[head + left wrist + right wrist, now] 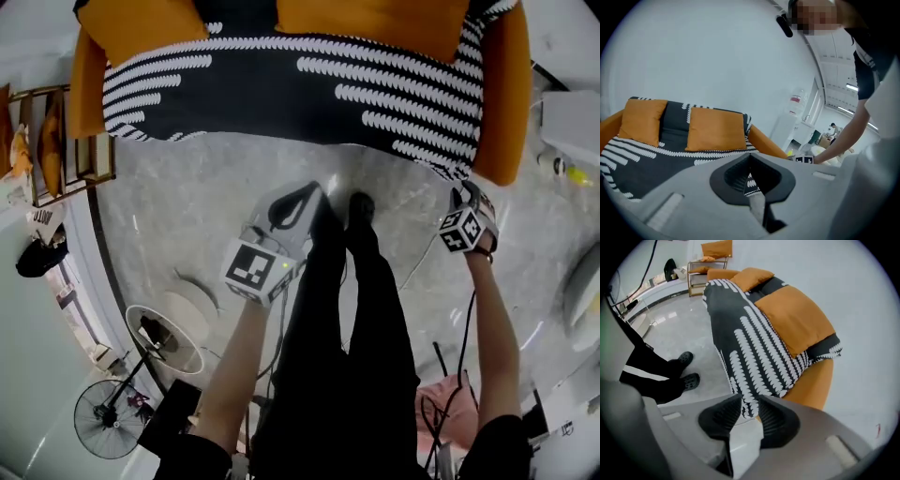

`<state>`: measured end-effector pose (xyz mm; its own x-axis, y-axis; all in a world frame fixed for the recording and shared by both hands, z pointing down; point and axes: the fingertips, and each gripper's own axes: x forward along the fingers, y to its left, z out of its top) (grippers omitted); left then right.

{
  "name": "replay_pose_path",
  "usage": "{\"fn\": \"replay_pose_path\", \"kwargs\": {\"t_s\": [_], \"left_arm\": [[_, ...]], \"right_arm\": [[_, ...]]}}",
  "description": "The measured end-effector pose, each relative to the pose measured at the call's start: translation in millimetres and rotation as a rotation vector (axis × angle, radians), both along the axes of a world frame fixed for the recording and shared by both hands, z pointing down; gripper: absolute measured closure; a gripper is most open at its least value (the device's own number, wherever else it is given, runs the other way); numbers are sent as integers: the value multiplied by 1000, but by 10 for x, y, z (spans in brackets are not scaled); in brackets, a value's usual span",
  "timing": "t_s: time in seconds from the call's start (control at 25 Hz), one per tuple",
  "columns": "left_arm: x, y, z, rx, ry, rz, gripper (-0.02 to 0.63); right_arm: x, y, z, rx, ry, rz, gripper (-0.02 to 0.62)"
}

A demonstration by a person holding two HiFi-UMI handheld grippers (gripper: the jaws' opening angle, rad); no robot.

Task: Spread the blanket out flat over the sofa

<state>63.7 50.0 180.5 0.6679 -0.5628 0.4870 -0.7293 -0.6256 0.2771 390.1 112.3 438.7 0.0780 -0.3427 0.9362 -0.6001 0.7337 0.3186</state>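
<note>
Nearly flat: level the hem

The blanket (281,84) covers the seat of the sofa (502,103), and its front edge seems lower toward the right corner. Both the left gripper (750,164) and right gripper (750,401) stand open and empty. Probably regrip both hem corners and pull evenly.

Black floor fan (111,419) stood on grey marble floor (187,206); wooden rack (56,141) at left edge.
</note>
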Motion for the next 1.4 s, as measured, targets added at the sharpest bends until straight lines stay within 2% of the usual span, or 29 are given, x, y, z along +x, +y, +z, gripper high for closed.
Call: {"fn": "replay_pose_path", "kwargs": {"t_s": [0.12,0.28,0.48,0.6,0.76,0.96,1.24,1.4], "left_arm": [[-170,97,-294,5,3,-54,595],[-373,261,-736,26,7,-122,595],[-564,459,-1276,64,23,-197,595],[-631,554,-1557,90,36,-220,595],[-730,704,-1851,121,58,-240,595],[-767,689,-2146,169,90,-231,595],[-893,536,-2720,276,158,-167,595],[-1058,387,-2990,323,181,-110,595]], "right_arm": [[-255,-52,-502,59,-77,13,499],[-556,-149,-1254,145,-205,87,516],[-1007,-263,-2197,273,-289,27,546],[-1260,-311,-2710,334,-365,26,583],[-1568,-325,-3359,415,-481,49,588],[-1905,-359,-4020,490,-641,54,592],[-2341,-259,-4882,551,-920,142,592],[-2642,-215,-5216,579,-1002,152,592]]}}
